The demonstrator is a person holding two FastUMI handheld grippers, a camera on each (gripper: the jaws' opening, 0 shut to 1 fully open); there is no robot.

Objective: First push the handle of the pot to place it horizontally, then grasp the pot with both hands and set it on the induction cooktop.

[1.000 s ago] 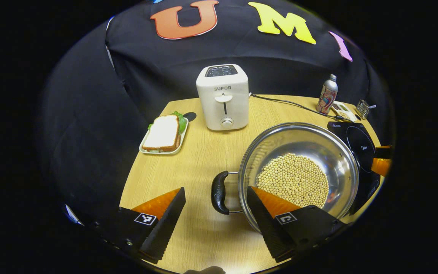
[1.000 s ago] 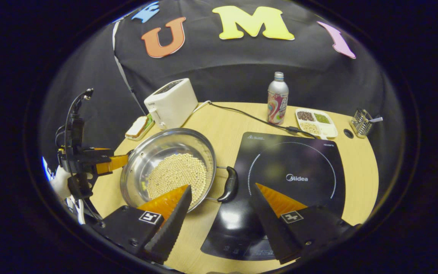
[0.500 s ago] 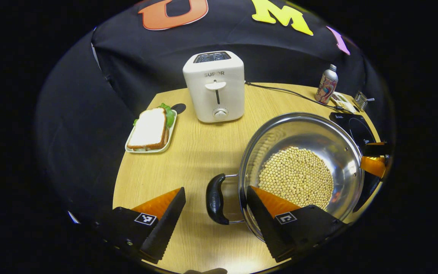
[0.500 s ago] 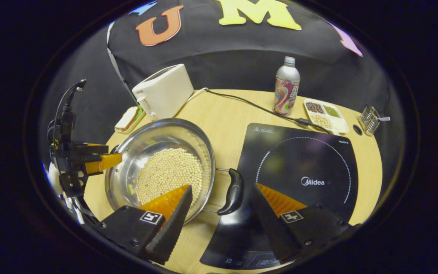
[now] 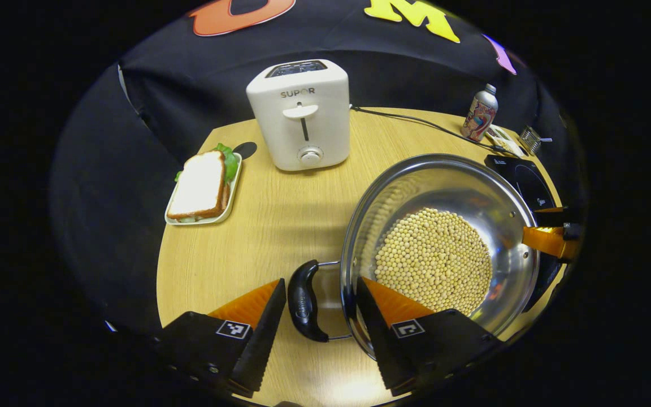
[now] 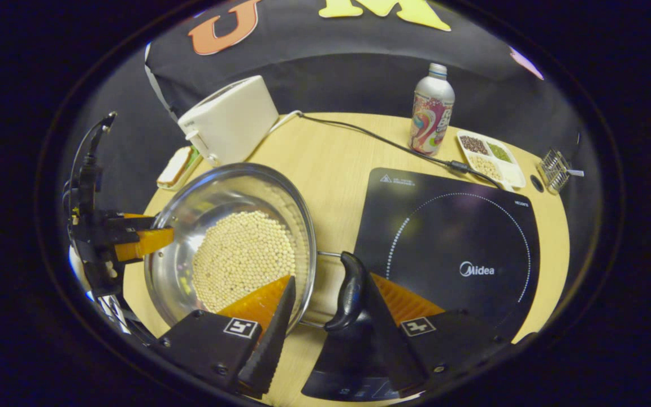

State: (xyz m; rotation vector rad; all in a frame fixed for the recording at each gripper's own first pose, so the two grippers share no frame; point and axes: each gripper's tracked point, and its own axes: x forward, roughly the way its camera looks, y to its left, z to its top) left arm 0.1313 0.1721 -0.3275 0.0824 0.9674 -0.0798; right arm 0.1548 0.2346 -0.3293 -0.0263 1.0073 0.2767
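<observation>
Between each gripper's parted jaws: pot (image 5: 444,237) handle; unclamped.

A round table (image 5: 257,226) with a pale wood-grain top is standing in the booth — black cloth (image 5: 178,73) is hanging behind it from 9 o'clock round to 2 o'clock, falling in soft folds. A dark round hole (image 5: 244,150) is showing in the tabletop near its 10 o'clock edge. Light is coming from overhead, leaving a bright glare (image 5: 337,390) on the wood at 6 o'clock. Beyond the table's rim, everything is sinking into darkness — no floor can be made out.
</observation>
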